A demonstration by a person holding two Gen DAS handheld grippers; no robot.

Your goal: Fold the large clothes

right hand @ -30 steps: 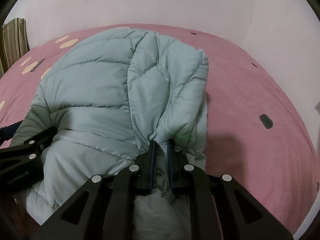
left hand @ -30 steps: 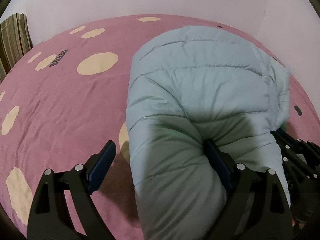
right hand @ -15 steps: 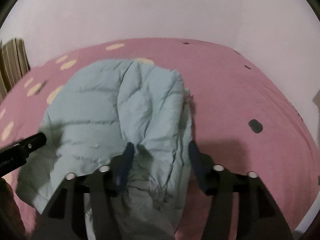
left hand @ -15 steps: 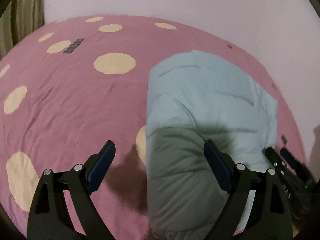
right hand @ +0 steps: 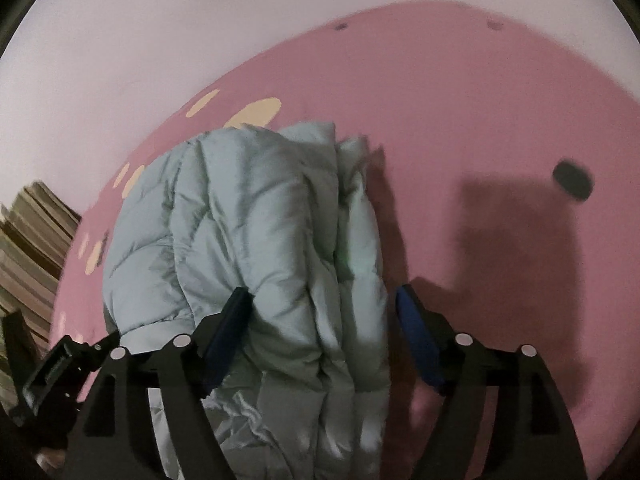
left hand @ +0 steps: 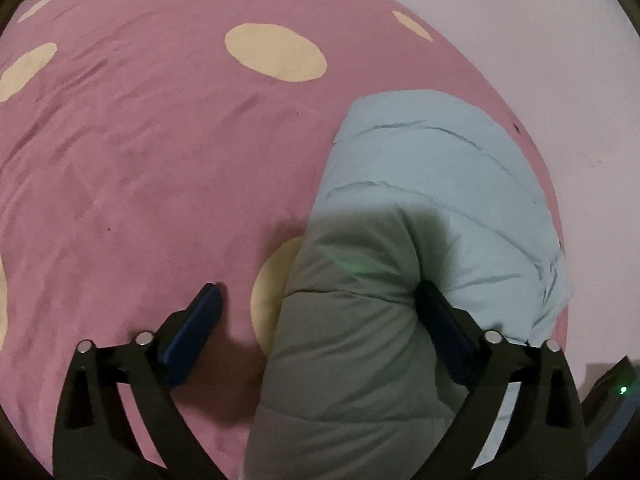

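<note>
A pale blue quilted puffer jacket (left hand: 424, 184) lies folded in a thick bundle on the pink bedspread (left hand: 140, 168). It also shows in the right wrist view (right hand: 248, 216). My left gripper (left hand: 320, 300) is open, its jaws wide apart over the jacket's left edge. Its right finger (left hand: 444, 320) rests against the padding. My right gripper (right hand: 324, 304) is open over the jacket's right edge, holding nothing. The left gripper's body (right hand: 52, 372) shows at the lower left of the right wrist view.
The bedspread has cream spots (left hand: 276, 52) and small dark marks (right hand: 572, 180). A white wall (right hand: 160, 40) runs behind the bed. A striped cloth (right hand: 28, 248) hangs at the far left. Bare bedspread lies left and right of the jacket.
My right gripper has let go of the jacket and opened wide. Both grippers have drawn back from the bundle, and the jacket now rests on the bed.
</note>
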